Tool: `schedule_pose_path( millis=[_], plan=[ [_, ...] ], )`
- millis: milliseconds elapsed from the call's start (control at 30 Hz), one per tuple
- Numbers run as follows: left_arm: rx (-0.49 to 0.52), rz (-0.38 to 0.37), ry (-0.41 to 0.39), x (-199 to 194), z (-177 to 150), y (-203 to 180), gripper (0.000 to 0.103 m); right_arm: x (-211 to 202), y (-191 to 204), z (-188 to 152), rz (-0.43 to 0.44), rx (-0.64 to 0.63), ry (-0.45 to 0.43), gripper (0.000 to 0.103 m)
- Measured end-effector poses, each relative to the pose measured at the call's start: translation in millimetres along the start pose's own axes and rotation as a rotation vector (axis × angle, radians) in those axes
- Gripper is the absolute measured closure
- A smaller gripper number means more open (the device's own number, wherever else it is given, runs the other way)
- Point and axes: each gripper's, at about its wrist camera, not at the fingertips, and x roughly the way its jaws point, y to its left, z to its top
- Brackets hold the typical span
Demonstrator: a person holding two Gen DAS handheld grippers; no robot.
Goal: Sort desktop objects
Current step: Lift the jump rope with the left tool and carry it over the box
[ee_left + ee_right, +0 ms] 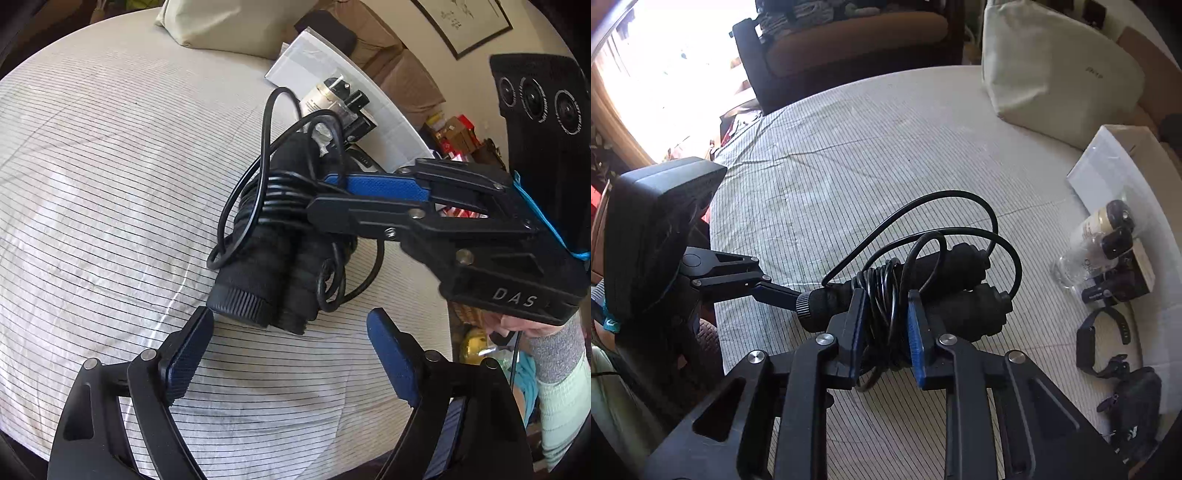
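Note:
A black jump rope (273, 243), two foam handles bound by coiled cord, lies on the striped cloth. My right gripper (886, 325) is shut on the coiled cord around the jump rope (923, 291); it also shows in the left wrist view (314, 195), reaching in from the right. My left gripper (291, 339) is open just in front of the handle ends, its left finger pad (188, 354) touching or nearly touching the ribbed cap. In the right wrist view the left gripper's finger (775, 291) reaches the handle cap from the left.
At the right edge lie a white box (1108, 166), small bottles (1100, 236), a clear glass (1071, 266), a black watch (1097, 339) and a black pouch (1134, 406). A cream pillow (1052, 81) sits at the back. The table edge runs at the left.

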Motion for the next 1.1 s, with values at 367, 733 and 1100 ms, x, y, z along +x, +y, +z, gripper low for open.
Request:
schedule_pose_path(
  millis=[367,733,1100],
  plan=[
    [0.01,-0.167,-0.09,-25,19,-15,0.016,-93,-11,-8,-0.08,0.107,-0.204,0.086],
    [-0.004,-0.684,-0.196,-84,61,-67,0.016,-205,-10,-9,-0.069,0.215,-0.402,0.086],
    [-0.137,-0.866,-0.151,-65,63,-91,0.02,-229,-18,-31,-0.038,0.366,-0.442,0.086]
  ],
)
